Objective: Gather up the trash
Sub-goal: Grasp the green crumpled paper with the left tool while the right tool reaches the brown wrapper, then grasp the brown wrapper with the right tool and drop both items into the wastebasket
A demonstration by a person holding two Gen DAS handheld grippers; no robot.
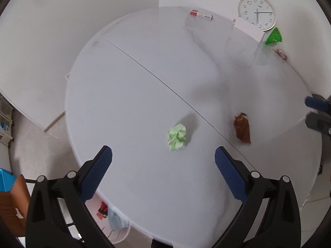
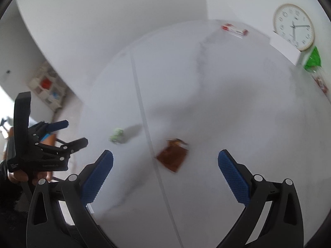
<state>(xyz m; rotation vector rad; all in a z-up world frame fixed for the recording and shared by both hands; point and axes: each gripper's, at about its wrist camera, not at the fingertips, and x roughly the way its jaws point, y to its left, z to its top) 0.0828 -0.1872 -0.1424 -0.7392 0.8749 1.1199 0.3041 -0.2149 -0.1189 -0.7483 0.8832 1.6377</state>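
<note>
A crumpled light-green paper ball (image 1: 177, 137) lies on the white round table (image 1: 144, 95), just ahead of my left gripper (image 1: 163, 155), which is open and empty above the table. A brown snack wrapper (image 1: 242, 128) lies to its right. In the right wrist view the brown wrapper (image 2: 172, 155) lies between and just ahead of my open, empty right gripper (image 2: 165, 159). The green ball (image 2: 117, 135) is further left, near the left gripper (image 2: 75, 132). The right gripper (image 1: 315, 111) shows at the right edge of the left wrist view.
At the table's far side lie a red-and-white packet (image 1: 201, 15), a white box (image 1: 247, 26), a wall clock (image 1: 257, 12) leaning behind it, a green wrapper (image 1: 274, 37) and a small red wrapper (image 1: 281, 53). A bin with trash (image 1: 111, 219) stands below the table's near edge.
</note>
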